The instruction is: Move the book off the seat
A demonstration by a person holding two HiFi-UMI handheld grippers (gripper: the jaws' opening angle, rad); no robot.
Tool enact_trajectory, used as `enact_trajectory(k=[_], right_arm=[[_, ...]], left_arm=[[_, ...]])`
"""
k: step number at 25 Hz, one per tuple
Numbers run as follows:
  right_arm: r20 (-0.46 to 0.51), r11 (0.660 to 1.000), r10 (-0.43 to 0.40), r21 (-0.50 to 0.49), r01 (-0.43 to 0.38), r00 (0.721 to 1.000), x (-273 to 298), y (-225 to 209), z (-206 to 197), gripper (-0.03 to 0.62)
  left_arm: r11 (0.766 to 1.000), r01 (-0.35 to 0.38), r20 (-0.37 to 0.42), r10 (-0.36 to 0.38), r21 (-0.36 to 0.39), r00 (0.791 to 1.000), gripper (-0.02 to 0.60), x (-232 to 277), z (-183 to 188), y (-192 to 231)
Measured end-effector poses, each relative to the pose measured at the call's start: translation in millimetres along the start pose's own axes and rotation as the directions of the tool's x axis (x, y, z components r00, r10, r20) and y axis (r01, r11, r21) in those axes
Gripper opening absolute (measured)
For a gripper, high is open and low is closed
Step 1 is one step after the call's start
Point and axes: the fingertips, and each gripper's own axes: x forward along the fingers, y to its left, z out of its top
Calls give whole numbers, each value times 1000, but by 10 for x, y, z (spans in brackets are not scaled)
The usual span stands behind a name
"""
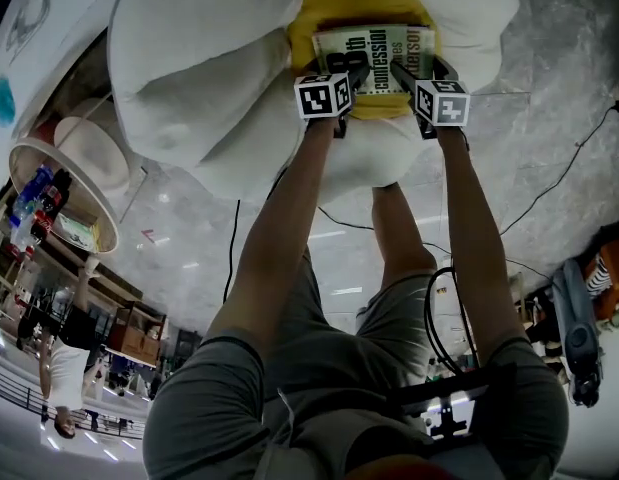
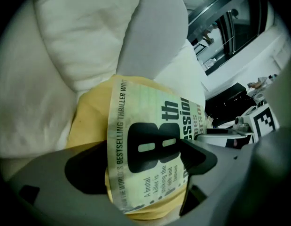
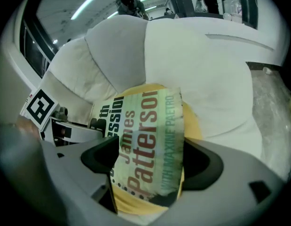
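Book (image 1: 374,56) lies cover-up on the yellow centre cushion (image 1: 334,3) of the flower-shaped seat (image 1: 199,58), ringed by its white petal cushions. In the head view its long axis runs left to right, the cover's top edge toward the person's left and the author's name toward the right. The left gripper (image 2: 145,161) straddles the top end and the right gripper (image 3: 152,159) the bottom end. Both sets of fingers stand wide apart, with the book between them but not clamped.
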Motion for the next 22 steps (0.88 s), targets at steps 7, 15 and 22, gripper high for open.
enact_trajectory(k=[7,15,22], right_arm=[[102,999,-32,24,30,994,-535,157,305,388],[263,999,-43,2,44,964,-1581,505,1190,390],[477,998,-52,-8,64,877,-3091,975,2358,390]], left_arm=[[993,-9,67,1,115,998,465,-483,362,-344],[975,-37,217,-11,218,976,465,-1498,1176,-1029],[928,-74,397,-83,366,914,468,-2912,2263,-2033]])
